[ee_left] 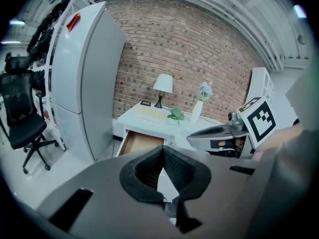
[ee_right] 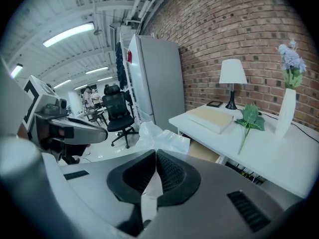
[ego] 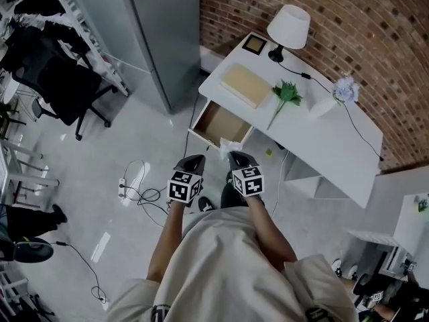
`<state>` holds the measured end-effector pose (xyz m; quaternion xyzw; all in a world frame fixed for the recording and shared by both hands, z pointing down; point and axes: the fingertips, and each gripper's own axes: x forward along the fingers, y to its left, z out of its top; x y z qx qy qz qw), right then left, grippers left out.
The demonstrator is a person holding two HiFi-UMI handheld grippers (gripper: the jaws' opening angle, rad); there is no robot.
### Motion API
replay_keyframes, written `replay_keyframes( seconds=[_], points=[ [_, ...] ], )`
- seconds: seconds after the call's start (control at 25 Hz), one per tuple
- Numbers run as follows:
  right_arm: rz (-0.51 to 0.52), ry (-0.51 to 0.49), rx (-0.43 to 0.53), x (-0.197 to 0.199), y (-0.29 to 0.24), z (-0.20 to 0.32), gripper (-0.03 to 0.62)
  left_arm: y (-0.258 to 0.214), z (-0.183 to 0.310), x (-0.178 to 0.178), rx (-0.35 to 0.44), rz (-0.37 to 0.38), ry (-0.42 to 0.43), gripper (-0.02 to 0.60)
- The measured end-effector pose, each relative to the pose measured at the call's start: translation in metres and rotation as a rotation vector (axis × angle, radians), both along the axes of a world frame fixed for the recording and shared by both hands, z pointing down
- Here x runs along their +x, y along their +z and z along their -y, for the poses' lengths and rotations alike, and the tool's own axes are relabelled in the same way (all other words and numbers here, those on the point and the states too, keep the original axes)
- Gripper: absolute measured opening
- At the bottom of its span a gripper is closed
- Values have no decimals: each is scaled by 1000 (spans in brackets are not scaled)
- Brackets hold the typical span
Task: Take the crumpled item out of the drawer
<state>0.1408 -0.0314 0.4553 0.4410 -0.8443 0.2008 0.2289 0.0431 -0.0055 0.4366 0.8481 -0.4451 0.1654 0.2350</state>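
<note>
At the bottom centre of my head feed I see a pale beige short-sleeved shirt (ego: 221, 267) with small dark markings low on either side. The left gripper (ego: 194, 161) and right gripper (ego: 238, 157) have grey shells and black ribbed pads (ee_left: 144, 171). Each carries a black-and-white marker cube (ego: 184, 185).

Lamp (ego: 288, 27), sprig (ego: 287, 94) and vase (ego: 323, 107) top the desk (ego: 335, 146).

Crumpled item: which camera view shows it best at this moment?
The right gripper view: the crumpled item looms large just ahead of the right hand-held gripper, whose jaws pinch it. The head view shows only a small white patch by the open drawer. The left gripper view doesn't clearly show it.
</note>
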Motion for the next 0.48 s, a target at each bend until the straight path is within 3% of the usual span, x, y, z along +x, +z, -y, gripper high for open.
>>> replay_keyframes(
  seconds=[0.48],
  points=[
    [25, 6, -44, -5, 15, -5, 32, 9, -2, -6, -22, -13, -14, 14]
  ],
)
